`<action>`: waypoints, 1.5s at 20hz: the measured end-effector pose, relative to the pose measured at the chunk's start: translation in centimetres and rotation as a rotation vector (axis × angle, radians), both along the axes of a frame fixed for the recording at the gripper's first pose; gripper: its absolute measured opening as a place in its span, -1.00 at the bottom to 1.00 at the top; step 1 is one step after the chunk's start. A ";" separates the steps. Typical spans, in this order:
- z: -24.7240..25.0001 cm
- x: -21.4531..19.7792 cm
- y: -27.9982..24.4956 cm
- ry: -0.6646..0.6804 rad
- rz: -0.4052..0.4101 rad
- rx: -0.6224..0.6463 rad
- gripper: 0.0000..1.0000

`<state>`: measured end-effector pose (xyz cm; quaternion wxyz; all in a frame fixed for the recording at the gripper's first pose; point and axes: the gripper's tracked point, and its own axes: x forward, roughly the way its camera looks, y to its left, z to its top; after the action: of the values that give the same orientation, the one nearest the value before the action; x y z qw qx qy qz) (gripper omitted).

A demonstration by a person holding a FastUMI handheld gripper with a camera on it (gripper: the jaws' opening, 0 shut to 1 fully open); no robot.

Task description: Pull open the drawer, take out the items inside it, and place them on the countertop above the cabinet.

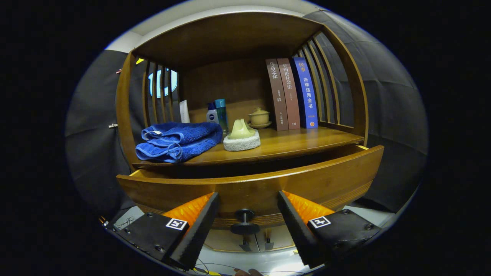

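Observation:
The wooden drawer (268, 188) stands pulled partly out from under the countertop (291, 143) of the cabinet. Its inside is hidden behind the drawer front. A dark round knob (244, 221) sticks out of the drawer front, low in the middle. My gripper (248, 201) is open, with the knob between its two fingers and neither finger touching it. On the countertop lie a folded blue towel (178, 141) and a pale yellow-green piece on a white round pad (241, 137).
At the back of the shelf stand two bottles (217, 113), a lidded tea cup on a saucer (259, 117) and three upright books (292, 94). Slatted wooden sides close the shelf left and right. Below the drawer are lower doors with small handles (256, 243).

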<state>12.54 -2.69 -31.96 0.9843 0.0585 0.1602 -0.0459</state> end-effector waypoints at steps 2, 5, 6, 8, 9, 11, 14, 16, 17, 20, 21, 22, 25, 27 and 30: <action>-0.2 1.0 -0.1 -0.001 0.000 -0.002 0.99; -0.4 2.6 -0.2 -0.003 0.000 -0.004 0.98; -0.4 3.0 -0.2 -0.002 -0.001 -0.004 0.99; -0.5 3.5 -0.2 -0.004 -0.003 -0.009 0.99; -0.4 3.8 -0.3 -0.007 -0.006 -0.020 0.99; -0.4 3.7 -0.3 -0.016 -0.009 -0.022 1.00; -0.5 3.8 -0.3 -0.018 -0.011 -0.021 1.00; -0.5 3.8 -0.3 -0.019 -0.011 -0.019 1.00; -0.4 3.8 -0.3 -0.019 -0.011 -0.022 1.00; -0.1 3.7 -0.4 -0.018 -0.013 -0.029 1.00; 0.2 3.6 -0.4 -0.021 -0.015 -0.028 1.00; 0.5 3.3 -0.5 -0.027 -0.020 -0.029 1.00; 1.5 2.1 -0.5 -0.035 -0.019 -0.033 0.99; 2.6 1.1 -0.3 -0.043 -0.014 -0.036 0.99; 5.4 -0.4 0.3 -0.072 0.000 -0.038 0.99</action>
<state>12.16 -2.43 -26.56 0.9903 0.0413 0.1238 -0.0471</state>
